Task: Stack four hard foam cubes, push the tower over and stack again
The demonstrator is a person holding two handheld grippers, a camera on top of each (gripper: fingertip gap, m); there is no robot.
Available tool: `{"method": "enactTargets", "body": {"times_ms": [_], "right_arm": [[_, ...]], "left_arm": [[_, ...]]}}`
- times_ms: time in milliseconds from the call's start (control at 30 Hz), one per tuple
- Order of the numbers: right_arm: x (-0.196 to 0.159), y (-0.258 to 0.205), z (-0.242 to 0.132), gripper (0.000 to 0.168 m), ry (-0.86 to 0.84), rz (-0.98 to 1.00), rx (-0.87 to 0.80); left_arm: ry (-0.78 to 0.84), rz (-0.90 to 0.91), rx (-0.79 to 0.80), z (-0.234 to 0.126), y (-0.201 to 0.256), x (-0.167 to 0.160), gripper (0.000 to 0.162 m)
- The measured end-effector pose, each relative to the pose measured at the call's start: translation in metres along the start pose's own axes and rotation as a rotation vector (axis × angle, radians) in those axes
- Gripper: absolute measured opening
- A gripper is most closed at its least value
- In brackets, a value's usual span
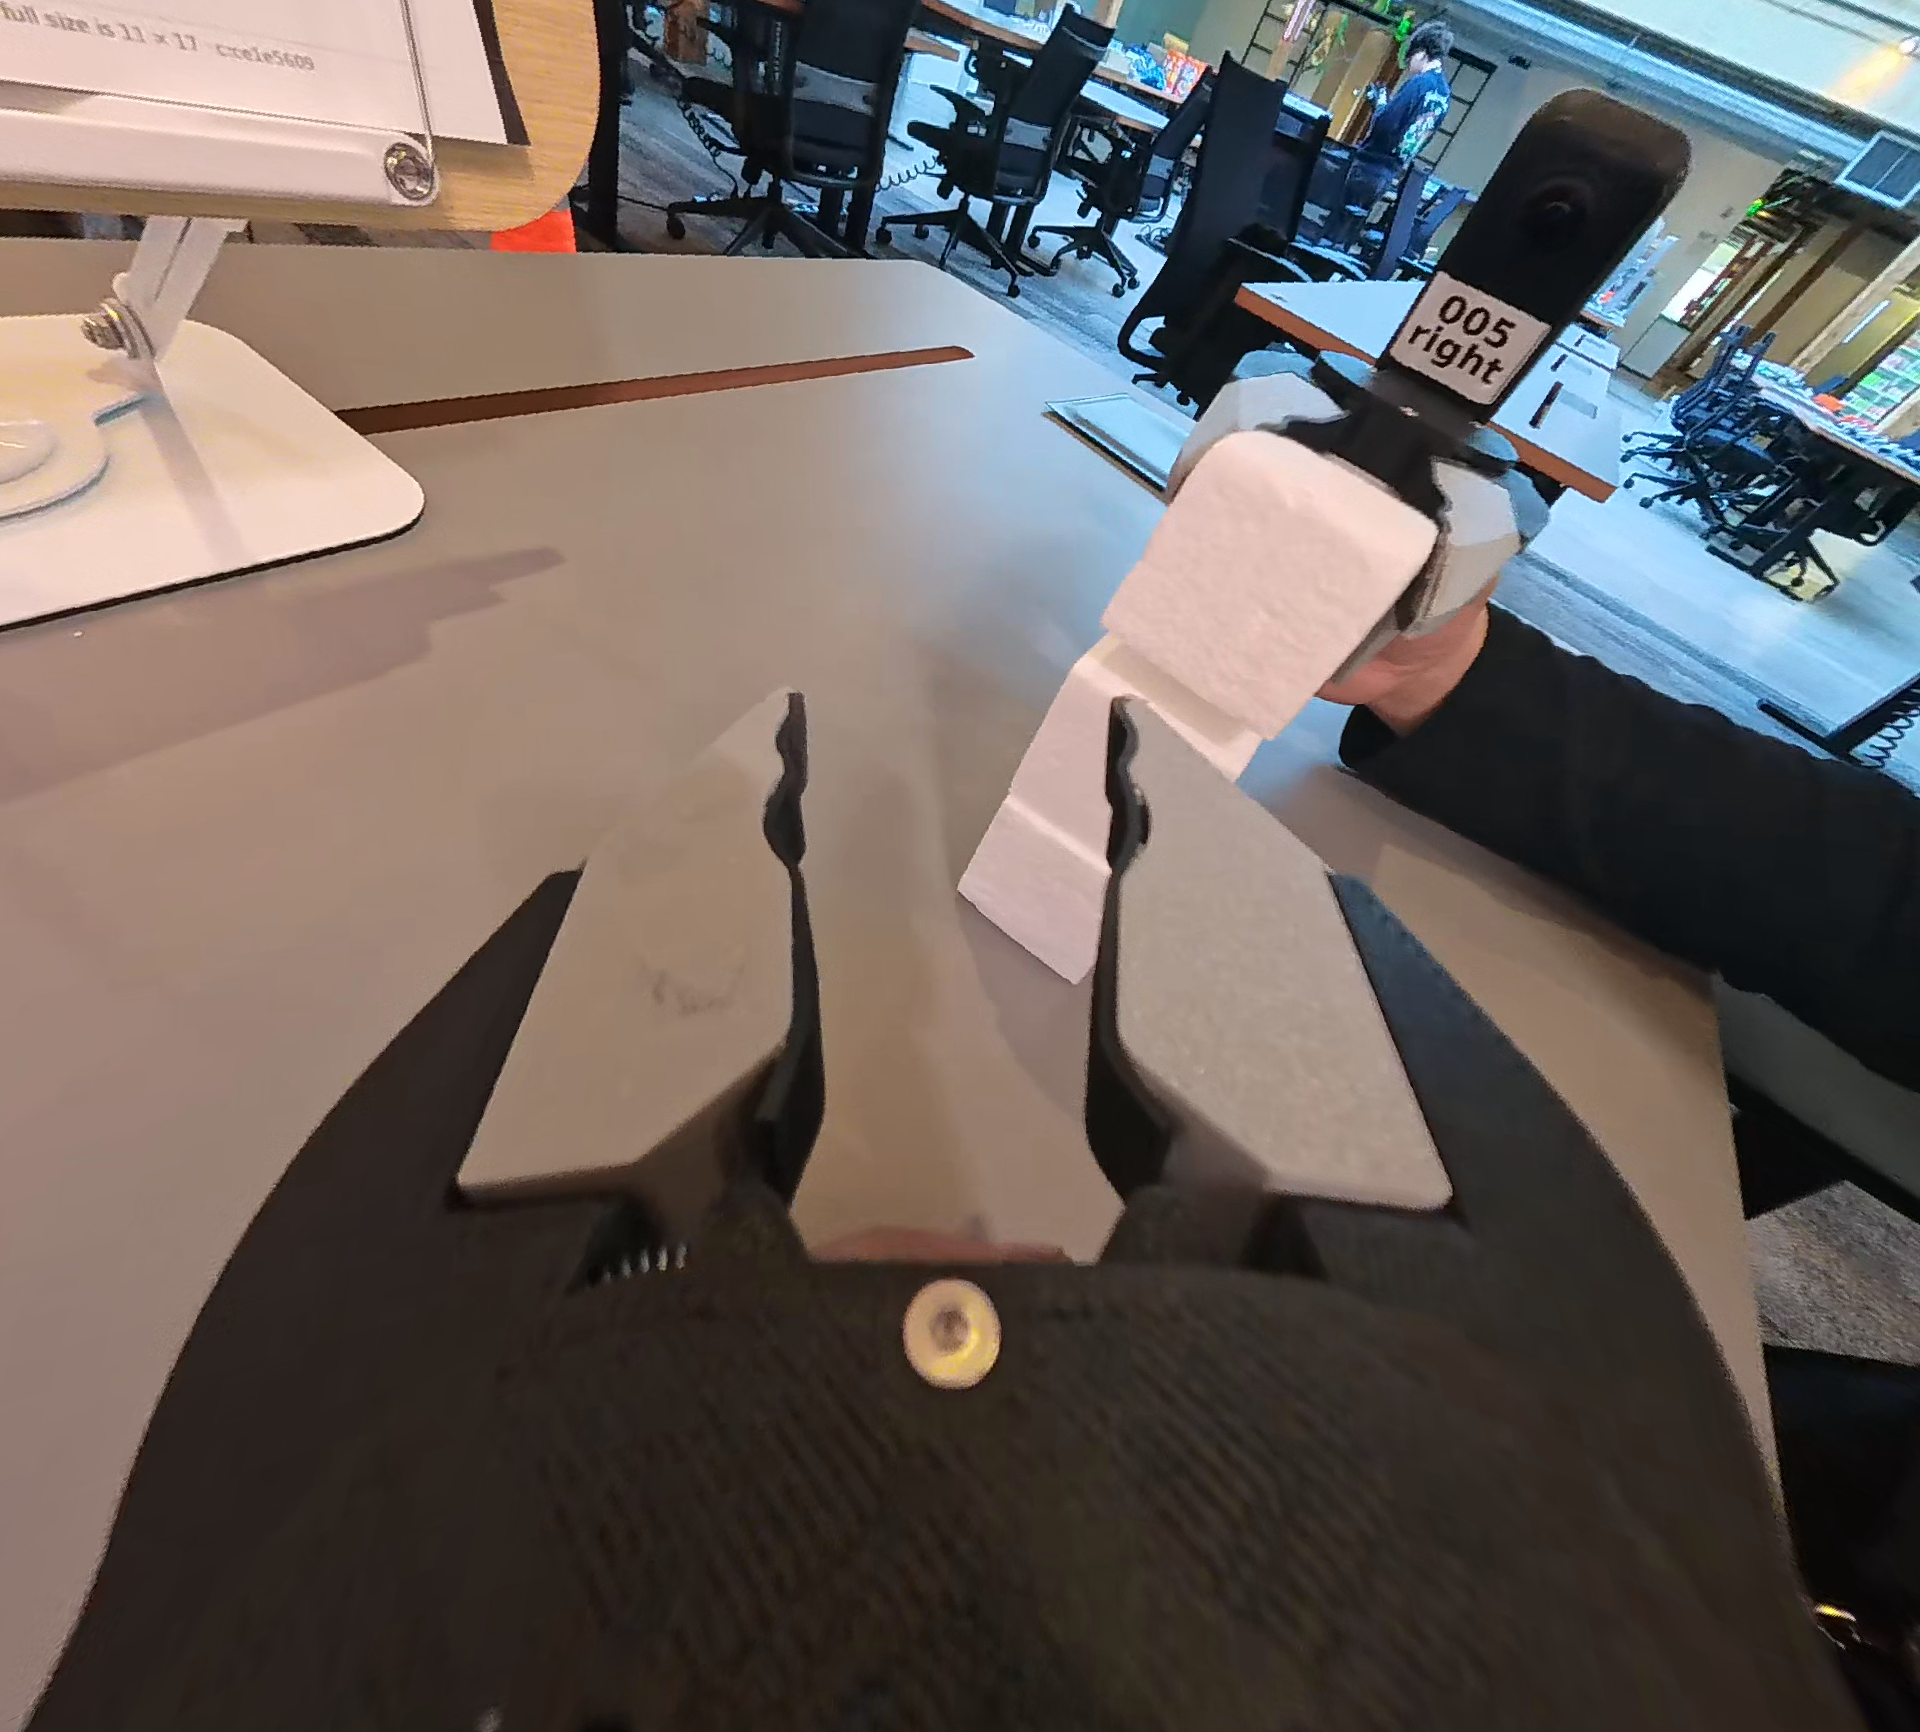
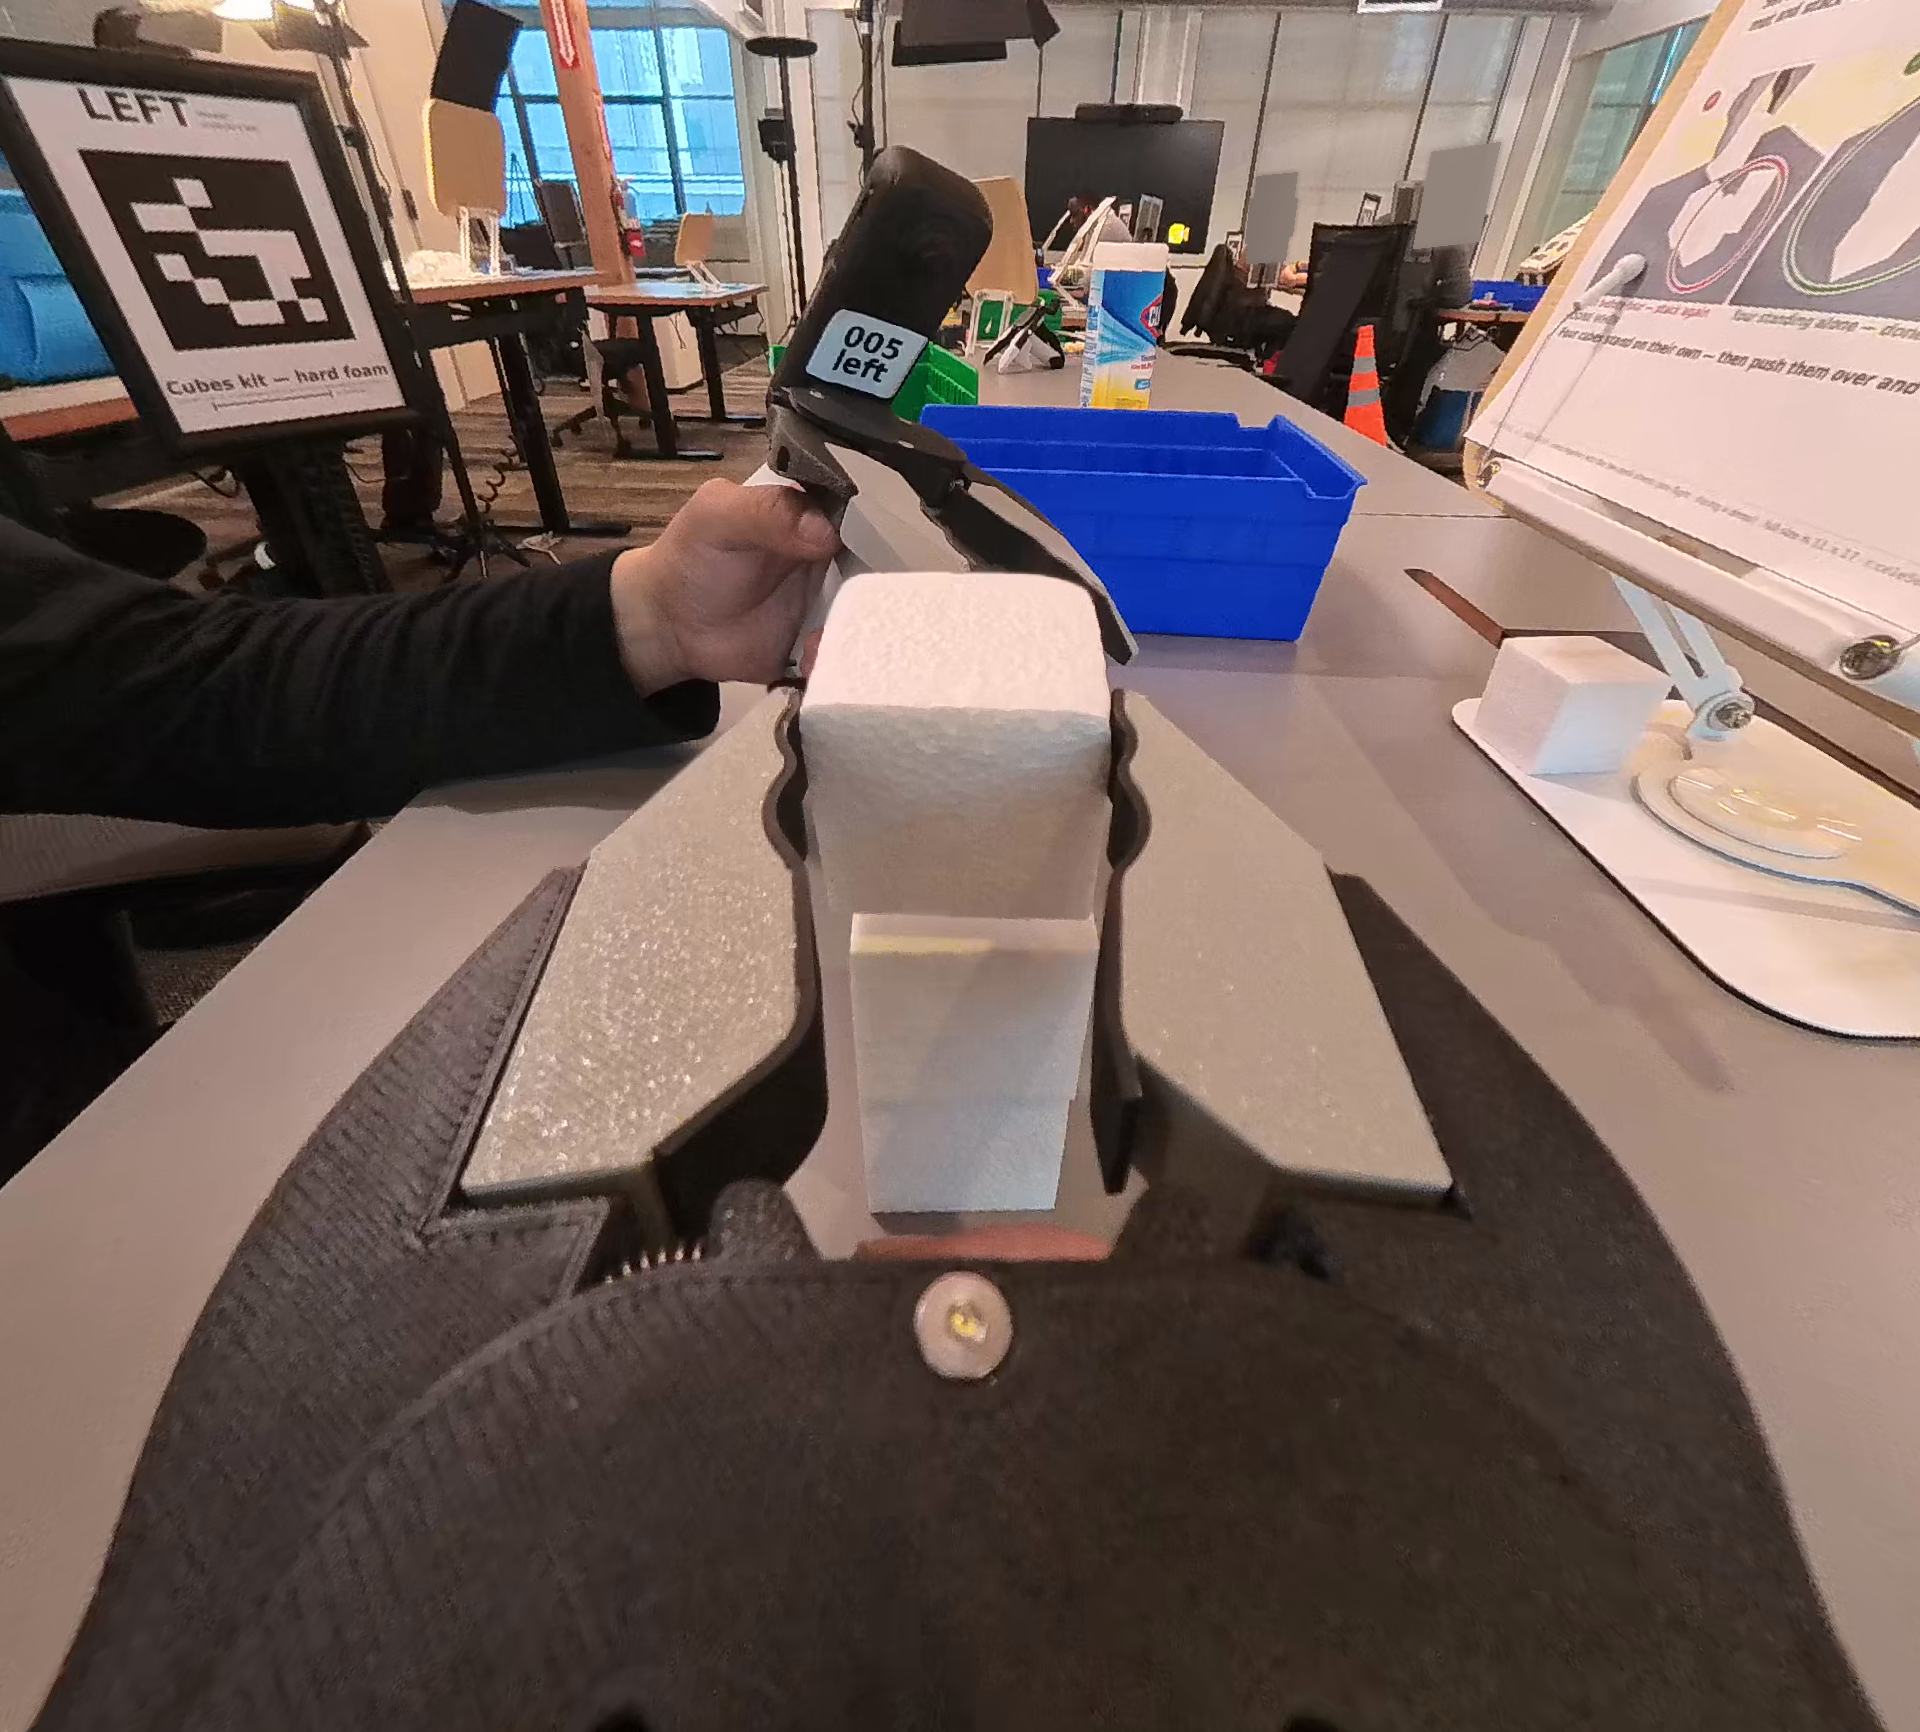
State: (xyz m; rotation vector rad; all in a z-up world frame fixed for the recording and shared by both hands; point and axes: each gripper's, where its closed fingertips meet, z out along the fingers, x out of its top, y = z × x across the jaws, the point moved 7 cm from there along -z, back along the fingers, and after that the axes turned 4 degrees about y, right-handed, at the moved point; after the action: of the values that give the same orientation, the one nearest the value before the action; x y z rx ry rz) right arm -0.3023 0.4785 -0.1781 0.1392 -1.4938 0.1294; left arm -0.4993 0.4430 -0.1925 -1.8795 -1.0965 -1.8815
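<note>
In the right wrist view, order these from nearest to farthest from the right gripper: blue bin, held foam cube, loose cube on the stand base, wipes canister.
1. Held foam cube, between the right gripper's fingers.
2. Loose cube, right, on the stand base.
3. Blue bin, ahead.
4. Wipes canister, behind the bin.

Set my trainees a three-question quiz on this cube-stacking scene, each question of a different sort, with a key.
1. True or false: the left claw is open and holds nothing.
2. Where does the loose foam cube lie? A) on the white stand base; B) in the blue bin; C) under the table.
3. Fill in: the right claw is shut on a white foam ____.

Key: 1 true; 2 A; 3 cube.
</note>
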Motion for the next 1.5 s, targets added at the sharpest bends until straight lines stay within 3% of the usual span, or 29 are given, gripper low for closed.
{"method": "enactTargets", "body": {"times_ms": [1367, 1500], "right_arm": [[-0.0058, 0.0018, 0.0013, 0.056, -0.026, 0.016, -0.004], [-0.007, 0.0025, 0.0019, 0.062, -0.034, 0.021, -0.013]], "left_arm": [[-0.018, 0.011, -0.001, 0.001, 0.0019, -0.0012, 0.056], [-0.017, 0.009, -0.002, 0.0007, 0.0018, -0.001, 0.056]]}}
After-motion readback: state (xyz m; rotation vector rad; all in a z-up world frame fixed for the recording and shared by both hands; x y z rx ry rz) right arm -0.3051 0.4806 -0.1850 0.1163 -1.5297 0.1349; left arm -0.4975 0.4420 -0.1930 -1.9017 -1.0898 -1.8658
